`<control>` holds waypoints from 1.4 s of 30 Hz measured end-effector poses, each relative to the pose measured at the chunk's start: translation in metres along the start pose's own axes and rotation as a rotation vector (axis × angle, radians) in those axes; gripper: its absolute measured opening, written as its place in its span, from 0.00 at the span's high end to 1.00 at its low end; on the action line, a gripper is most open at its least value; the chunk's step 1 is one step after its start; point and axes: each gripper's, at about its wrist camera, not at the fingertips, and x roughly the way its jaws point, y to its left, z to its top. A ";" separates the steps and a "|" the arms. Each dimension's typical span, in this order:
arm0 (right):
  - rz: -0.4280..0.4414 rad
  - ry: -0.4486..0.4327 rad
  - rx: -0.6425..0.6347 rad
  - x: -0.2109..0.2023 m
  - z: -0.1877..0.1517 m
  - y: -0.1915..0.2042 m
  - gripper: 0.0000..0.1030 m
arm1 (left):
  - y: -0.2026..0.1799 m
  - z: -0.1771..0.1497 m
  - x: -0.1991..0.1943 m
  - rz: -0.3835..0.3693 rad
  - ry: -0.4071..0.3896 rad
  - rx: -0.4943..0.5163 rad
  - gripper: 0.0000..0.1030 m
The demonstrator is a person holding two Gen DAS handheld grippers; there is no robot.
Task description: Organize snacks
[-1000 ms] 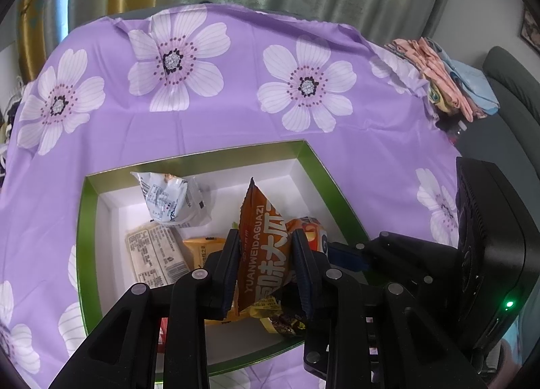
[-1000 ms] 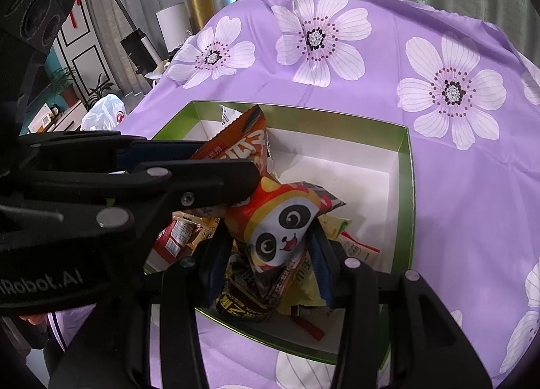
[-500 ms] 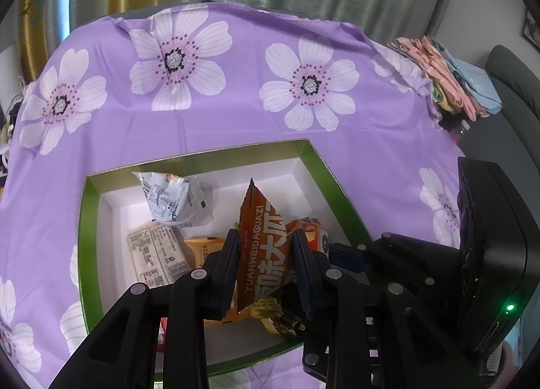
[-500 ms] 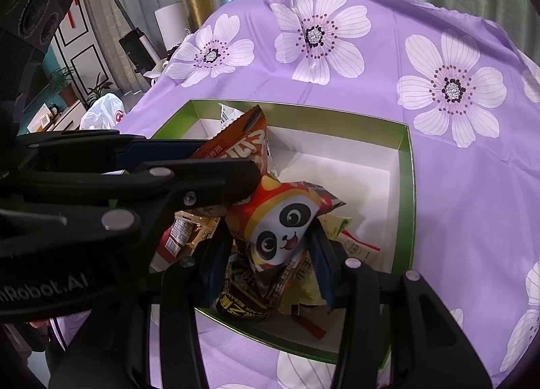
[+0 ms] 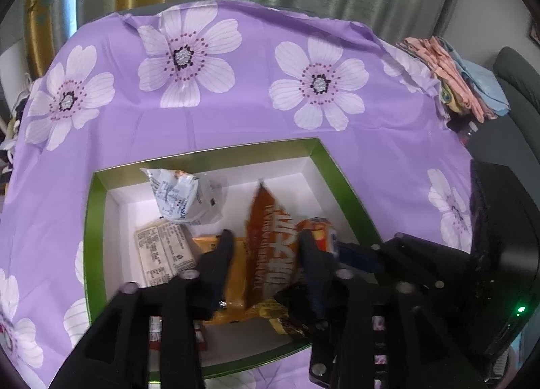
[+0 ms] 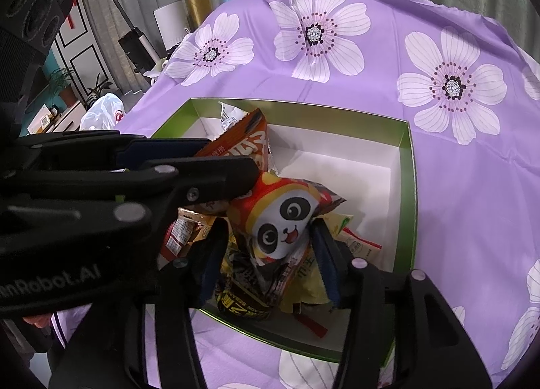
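1. The left gripper has just been opening; its jaws stand apart around the orange packet, upright inside the green box; lift straight out.
2. The right gripper has also been opening; its jaws flank the panda packet, which is on the pile at the box's near side; let it settle first.

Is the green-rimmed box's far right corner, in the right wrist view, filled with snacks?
No. The box shows bare white floor in that corner; the snack packets pile at its near side.

Black plastic left gripper and right gripper, silver screws, blue-padded fingers.
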 end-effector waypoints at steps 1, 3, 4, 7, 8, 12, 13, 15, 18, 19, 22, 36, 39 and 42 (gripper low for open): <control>-0.003 0.000 0.000 0.000 0.000 0.000 0.44 | 0.002 -0.001 0.000 0.004 0.003 -0.003 0.44; -0.009 -0.001 0.002 -0.001 0.000 0.000 0.43 | 0.002 -0.002 -0.001 0.012 0.005 -0.004 0.39; -0.009 -0.002 0.003 -0.002 0.000 0.001 0.42 | 0.002 -0.002 -0.001 0.015 0.007 -0.004 0.38; -0.021 -0.005 0.002 -0.006 0.000 0.002 0.36 | 0.002 -0.003 -0.002 0.027 0.012 -0.003 0.31; -0.024 -0.007 0.003 -0.006 0.000 0.002 0.35 | 0.002 -0.003 -0.003 0.032 0.014 -0.003 0.28; -0.033 -0.008 0.005 -0.010 0.001 0.001 0.33 | 0.002 -0.003 -0.005 0.040 0.020 -0.007 0.25; -0.035 -0.008 0.005 -0.011 0.001 0.002 0.33 | 0.002 -0.004 -0.005 0.043 0.021 -0.008 0.24; -0.041 -0.009 0.004 -0.013 0.001 0.002 0.32 | 0.003 -0.004 -0.006 0.047 0.025 -0.010 0.21; -0.047 -0.017 0.011 -0.017 0.000 0.002 0.30 | 0.004 -0.005 -0.008 0.045 0.027 -0.017 0.13; -0.047 -0.020 0.014 -0.018 0.001 0.002 0.27 | 0.005 -0.005 -0.009 0.046 0.028 -0.018 0.12; -0.059 -0.038 0.015 -0.026 0.001 0.003 0.22 | 0.004 -0.006 -0.011 0.056 0.034 -0.018 0.12; -0.083 -0.081 0.016 -0.059 -0.002 0.011 0.19 | 0.003 -0.010 -0.046 0.108 -0.001 -0.024 0.10; -0.091 -0.096 0.015 -0.068 -0.002 0.015 0.15 | 0.002 -0.012 -0.055 0.123 -0.011 -0.023 0.05; -0.106 -0.114 0.012 -0.078 -0.003 0.018 0.10 | 0.000 -0.015 -0.065 0.136 -0.026 -0.020 0.04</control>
